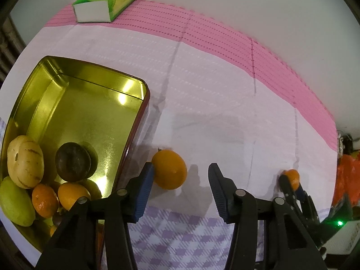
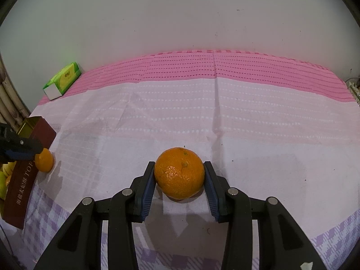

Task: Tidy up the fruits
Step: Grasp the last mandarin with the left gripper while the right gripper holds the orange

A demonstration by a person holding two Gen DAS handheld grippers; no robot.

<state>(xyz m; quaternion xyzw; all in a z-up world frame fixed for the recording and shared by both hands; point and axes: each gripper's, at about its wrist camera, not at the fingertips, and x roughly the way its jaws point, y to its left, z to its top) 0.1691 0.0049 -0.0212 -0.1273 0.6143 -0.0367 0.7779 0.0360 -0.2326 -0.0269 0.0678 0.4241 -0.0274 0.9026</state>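
Blue-padded left gripper (image 1: 181, 185) stands partly open; one pad touches the small oval orange citrus (image 1: 169, 169) on the pale cloth, just beside the gold tin tray (image 1: 94, 103); the other pad is clear. Right gripper (image 2: 179, 176) is clamped on the round dimpled orange (image 2: 180, 173), stem scar facing the camera. Judged light, firm, slightly slick: grip across the middle. Oval's long axis runs along the jaw line, from stem end by the tin.

The right gripper (image 2: 179, 187) clamps a mandarin (image 2: 179, 172) on the tablecloth (image 2: 258, 135).
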